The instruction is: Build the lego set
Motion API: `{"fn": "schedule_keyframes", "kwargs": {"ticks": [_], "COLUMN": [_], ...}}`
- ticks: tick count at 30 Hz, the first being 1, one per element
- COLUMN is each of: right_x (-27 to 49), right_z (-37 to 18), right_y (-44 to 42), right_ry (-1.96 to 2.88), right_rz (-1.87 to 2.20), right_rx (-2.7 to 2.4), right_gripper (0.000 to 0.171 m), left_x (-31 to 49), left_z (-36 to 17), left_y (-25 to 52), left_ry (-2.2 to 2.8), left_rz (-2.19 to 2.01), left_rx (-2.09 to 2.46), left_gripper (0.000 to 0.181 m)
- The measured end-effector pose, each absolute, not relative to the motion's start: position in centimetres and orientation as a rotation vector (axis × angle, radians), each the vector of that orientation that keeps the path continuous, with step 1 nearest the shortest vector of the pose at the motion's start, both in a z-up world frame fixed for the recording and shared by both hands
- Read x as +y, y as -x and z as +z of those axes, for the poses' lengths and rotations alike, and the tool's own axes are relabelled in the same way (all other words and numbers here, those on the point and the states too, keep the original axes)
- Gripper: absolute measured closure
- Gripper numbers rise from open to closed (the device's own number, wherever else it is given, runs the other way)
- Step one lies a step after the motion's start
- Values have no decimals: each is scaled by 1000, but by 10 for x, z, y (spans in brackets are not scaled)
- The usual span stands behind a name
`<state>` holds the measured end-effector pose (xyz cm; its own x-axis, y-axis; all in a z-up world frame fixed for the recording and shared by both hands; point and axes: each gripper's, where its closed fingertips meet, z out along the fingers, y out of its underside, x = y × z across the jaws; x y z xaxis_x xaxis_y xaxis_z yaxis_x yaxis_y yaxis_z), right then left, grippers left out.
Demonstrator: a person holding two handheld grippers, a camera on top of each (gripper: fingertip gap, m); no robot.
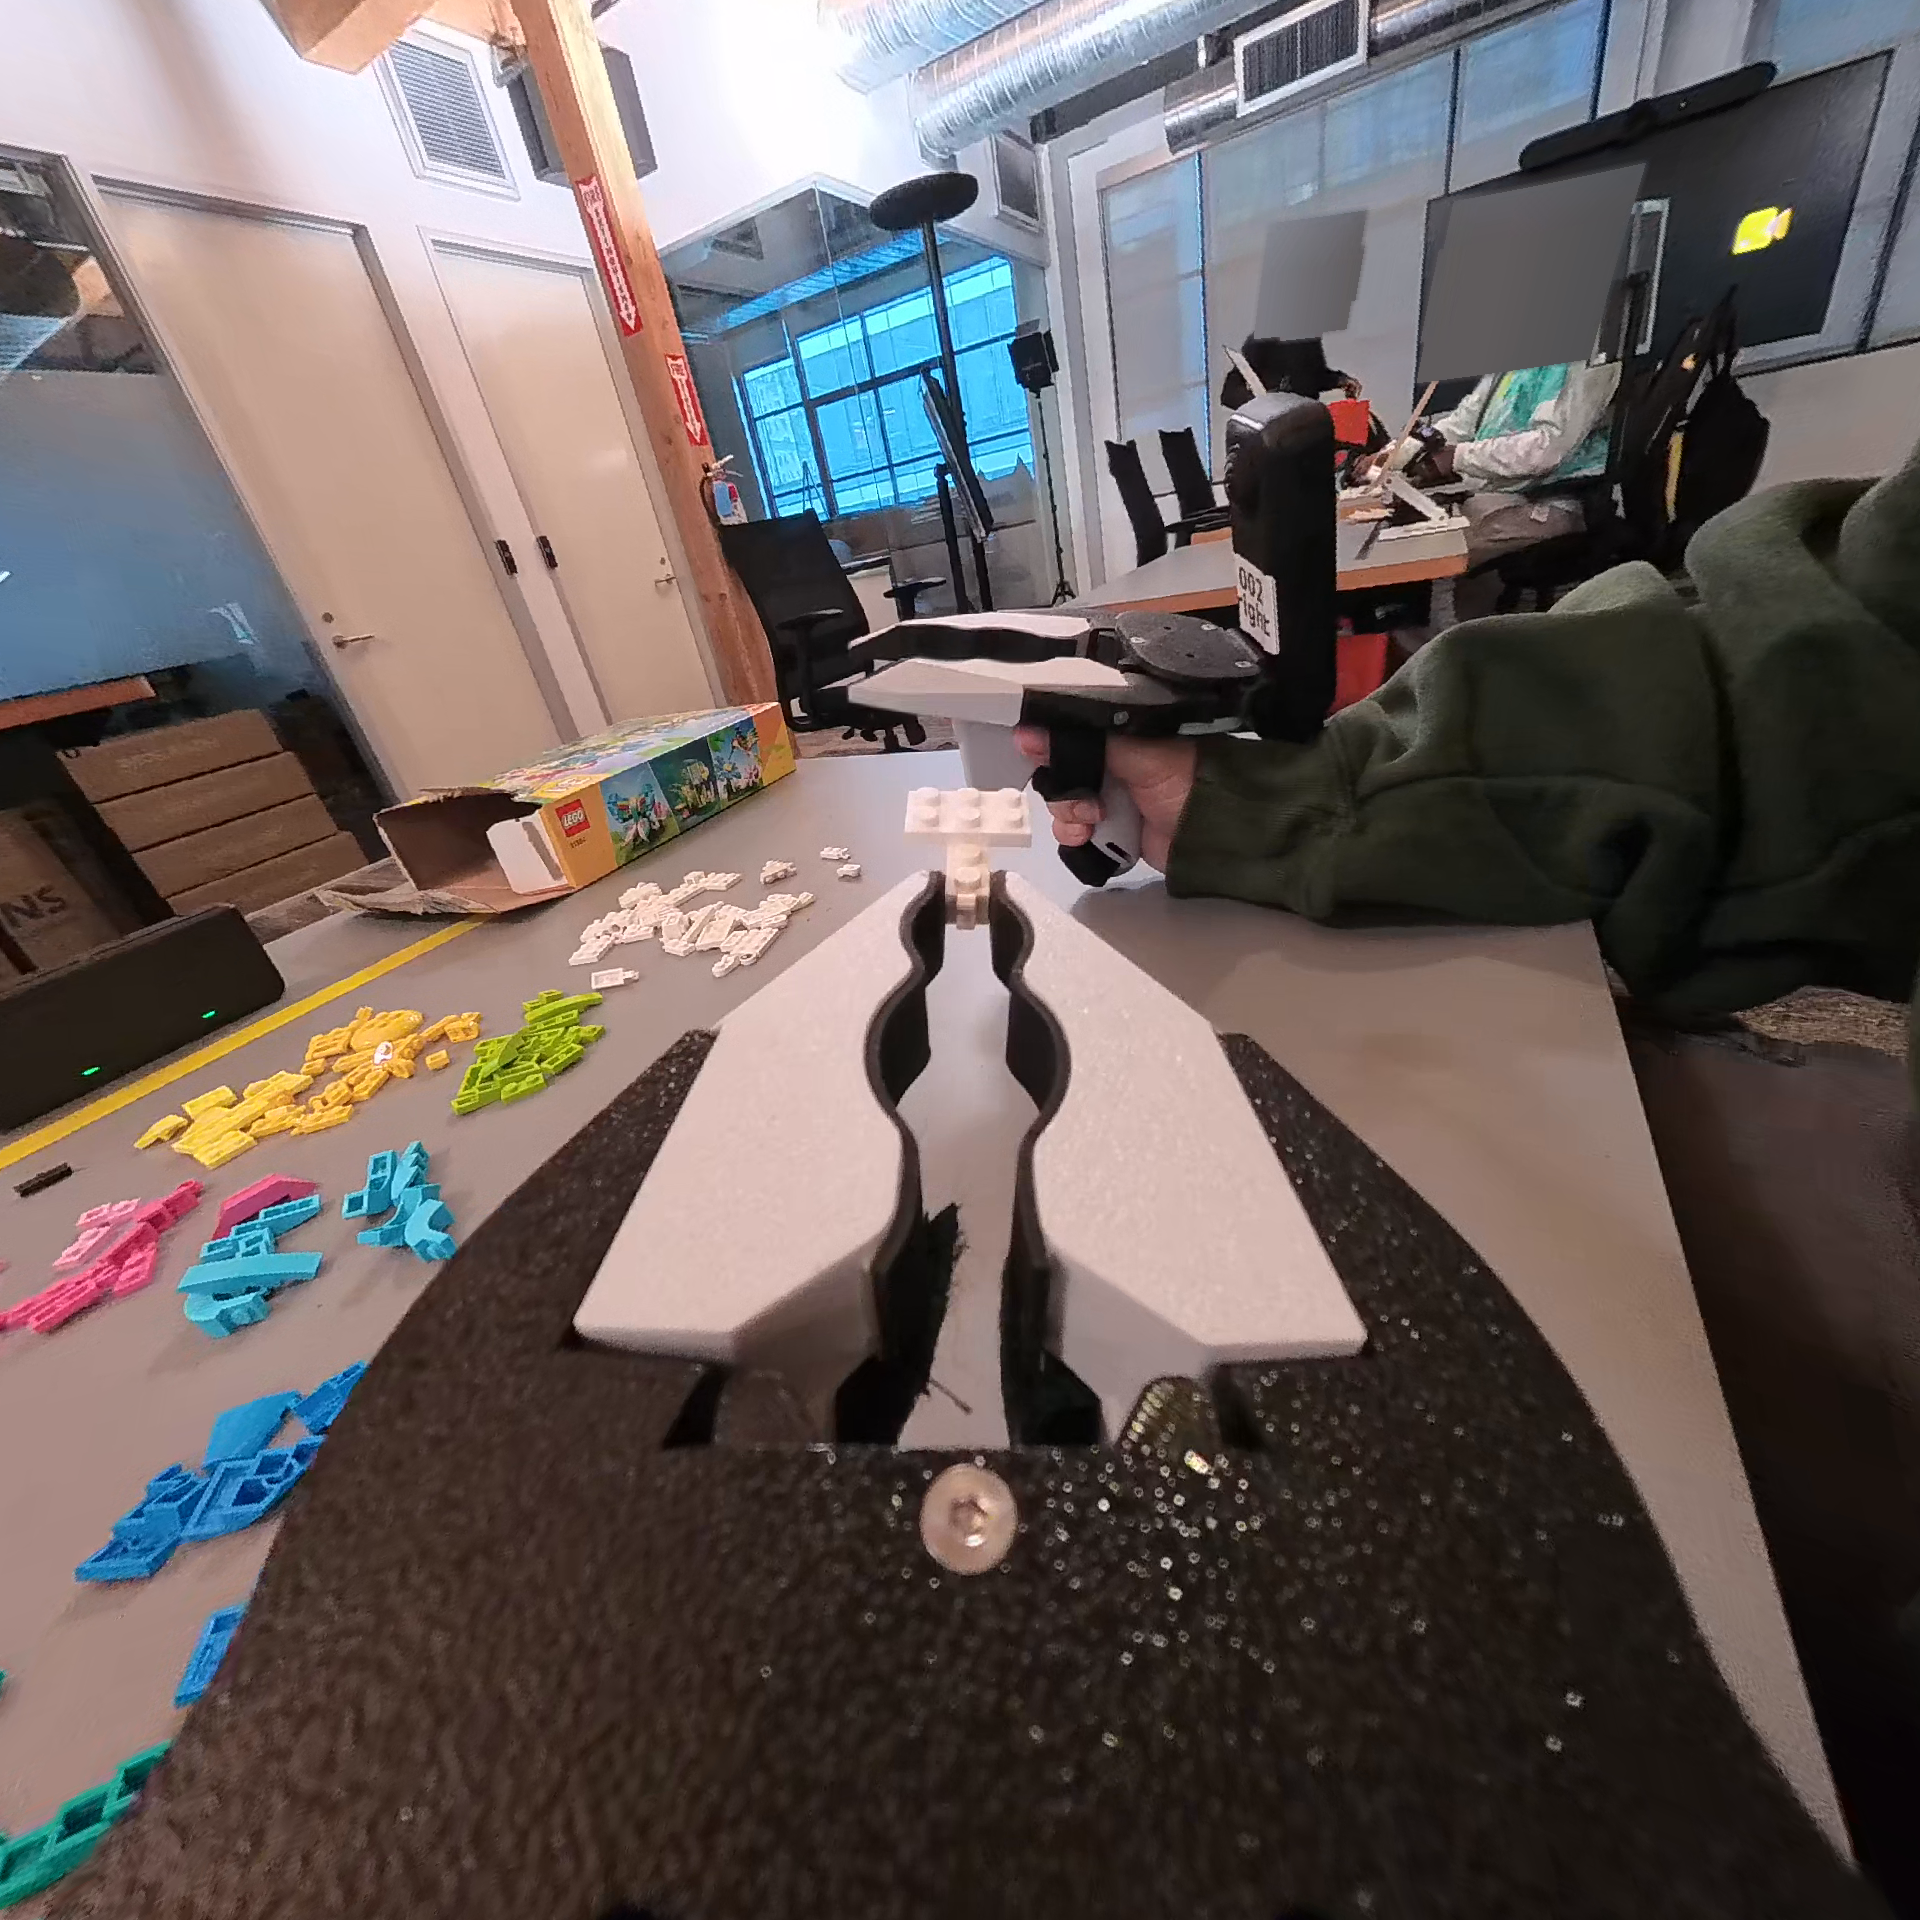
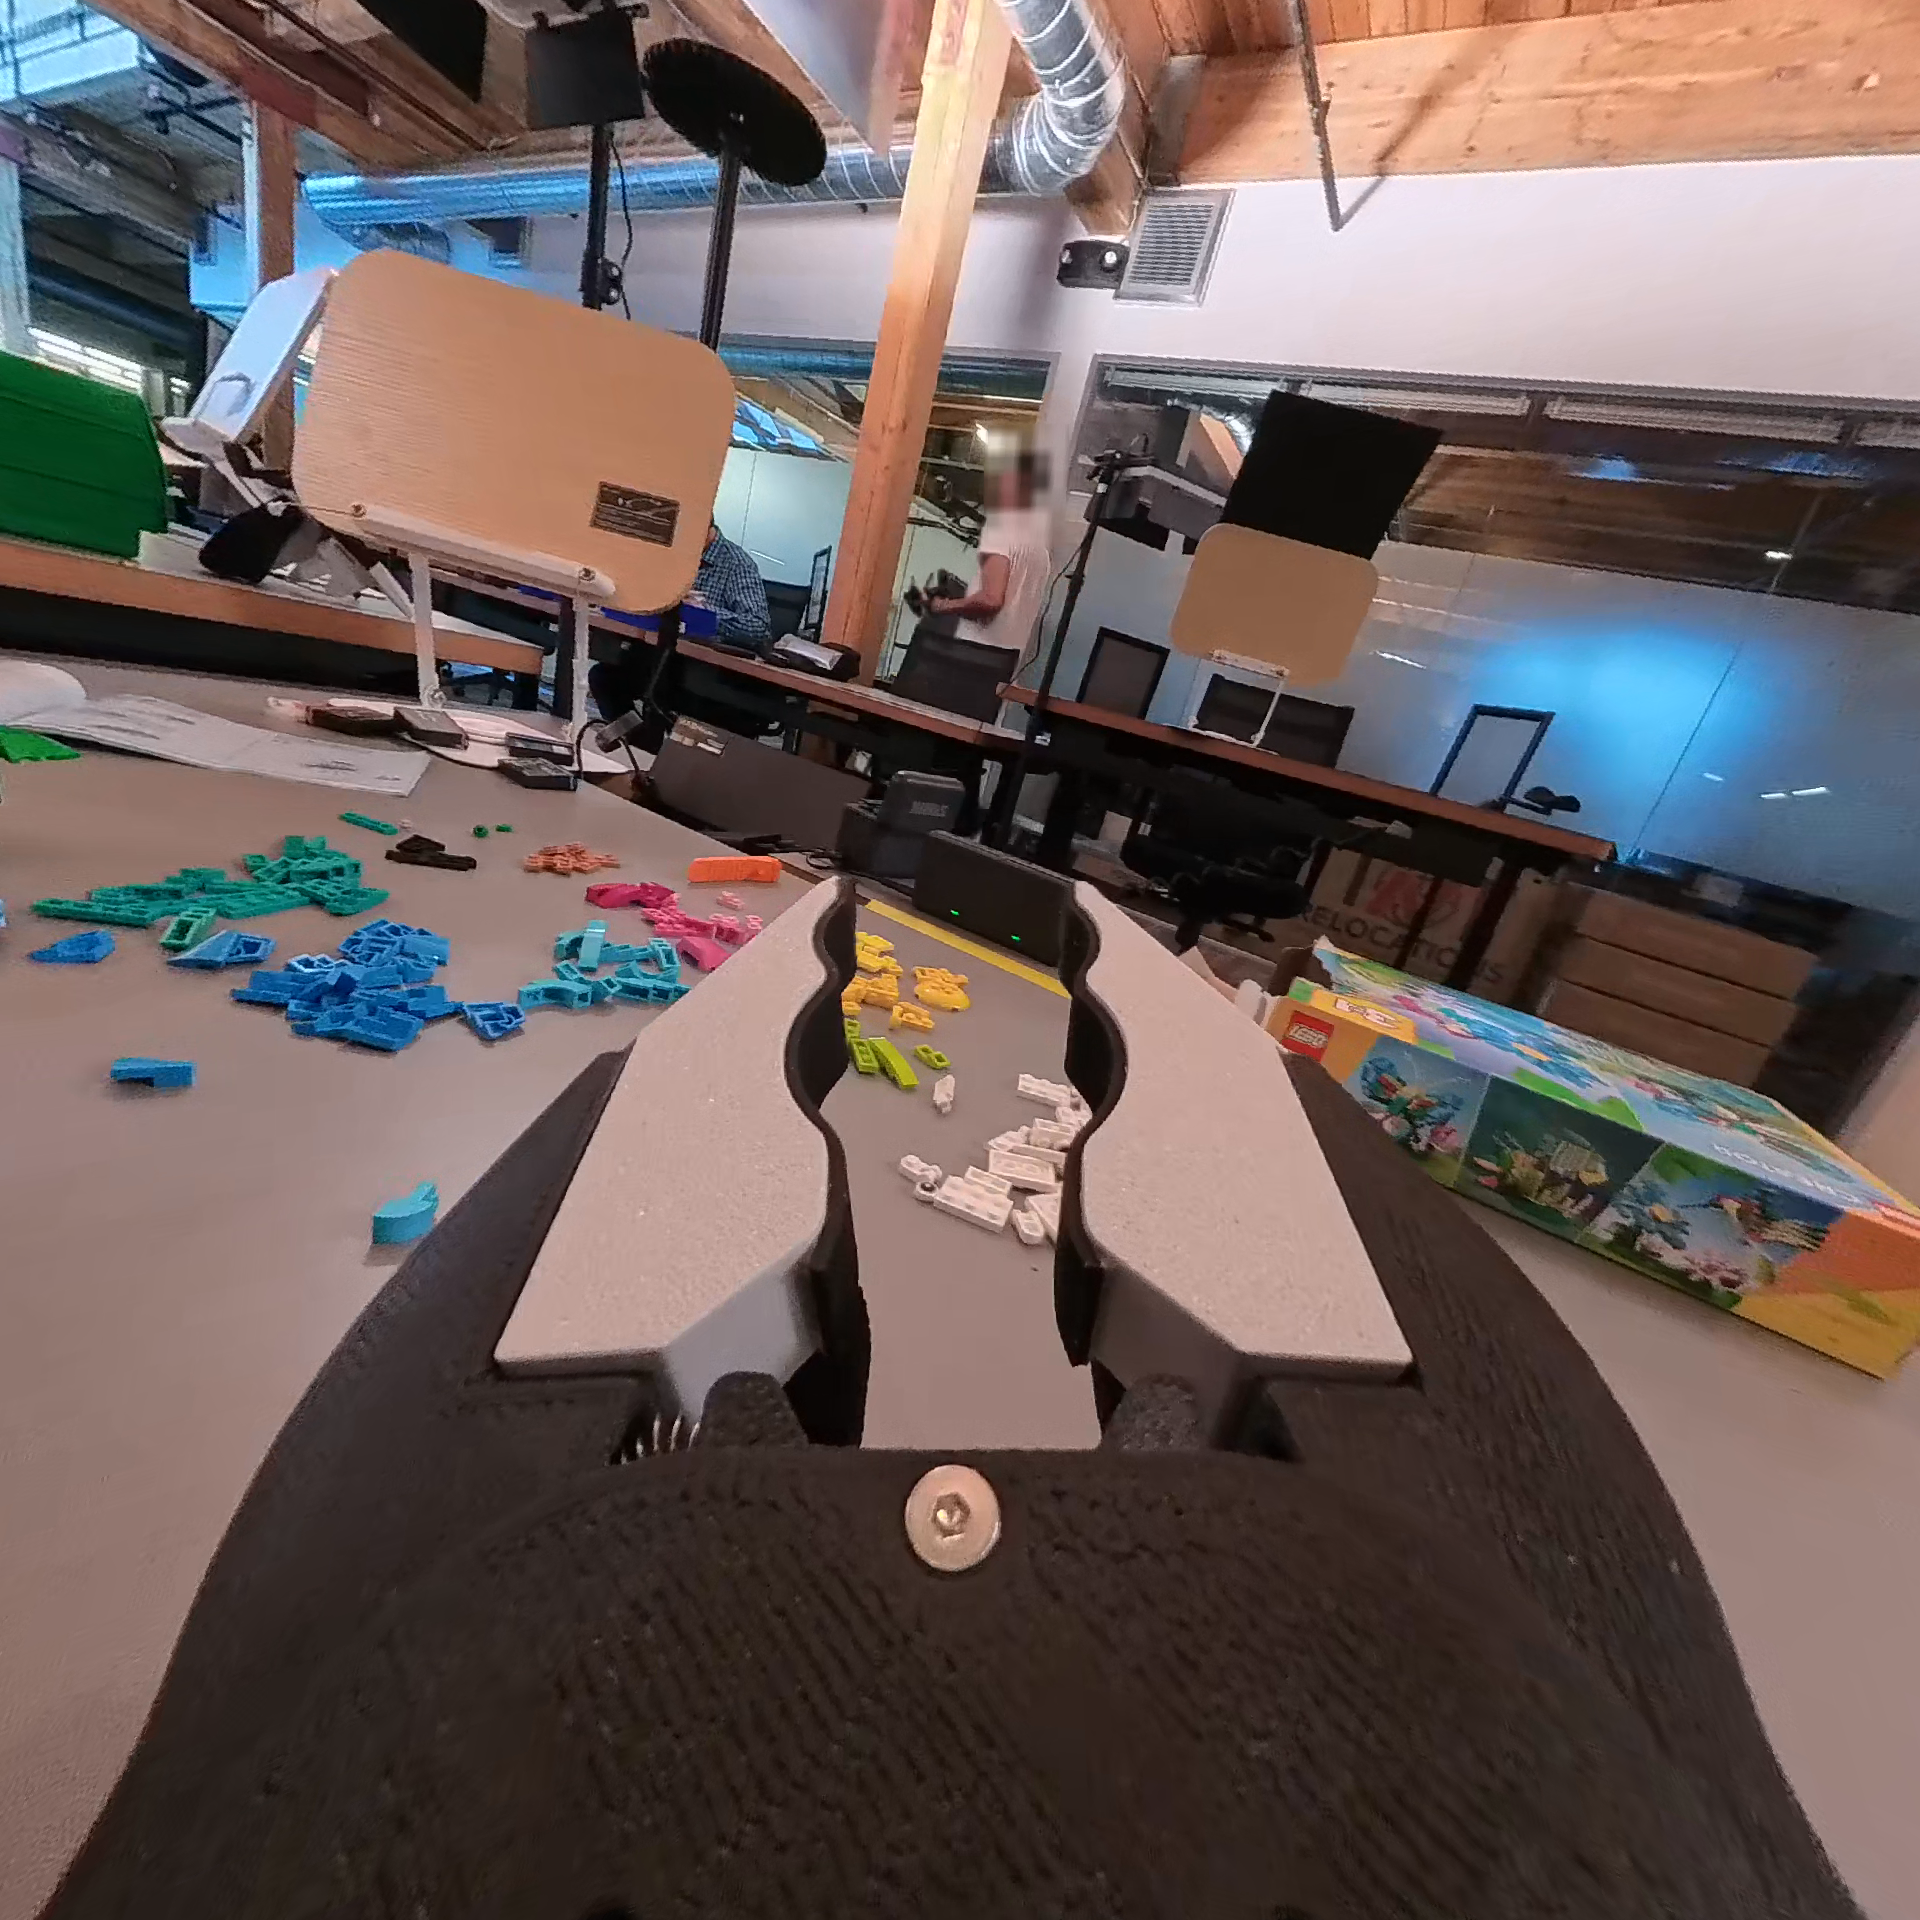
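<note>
The left gripper (image 1: 966,896) pinches a small white lego assembly (image 1: 968,831) at its fingertips, a studded plate topping a narrow stem. Beyond it, the right gripper (image 1: 883,665) hovers above the grey table (image 1: 1351,1039), fingers spread and empty. Left of the fingers lie white bricks (image 1: 691,920), lime bricks (image 1: 530,1049), yellow bricks (image 1: 301,1081) and the opened lego box (image 1: 613,800).

Both wrist views, low over table (image 1: 1299,1039), share bricks (image 2: 997,1174).
</note>
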<state>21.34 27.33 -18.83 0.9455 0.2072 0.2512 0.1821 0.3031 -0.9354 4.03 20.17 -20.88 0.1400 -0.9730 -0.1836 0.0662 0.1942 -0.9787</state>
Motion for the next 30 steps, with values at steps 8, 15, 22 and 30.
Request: {"fn": "schedule_keyframes", "kwargs": {"ticks": [8,15,22,30], "right_x": [276,279,279,274], "right_z": [-193,-201,-202,-200], "right_y": [-194,-176,-178,-182], "right_ry": [1277,1289,1297,1302], "right_rz": [6,-56,-72,-50], "right_rx": [-454,-571,-565,-527], "right_gripper": [134,135,136,138], "left_x": [200,195,192,188], "left_z": [-208,-209,-210,-214], "left_y": [-33,-34,-34,-39], "left_ry": [1060,1036,1024,1004], "left_rz": [-974,-967,-953,-926], "left_rx": [1131,1157,1171,1216], "left_gripper": [176,176,176,176]}}
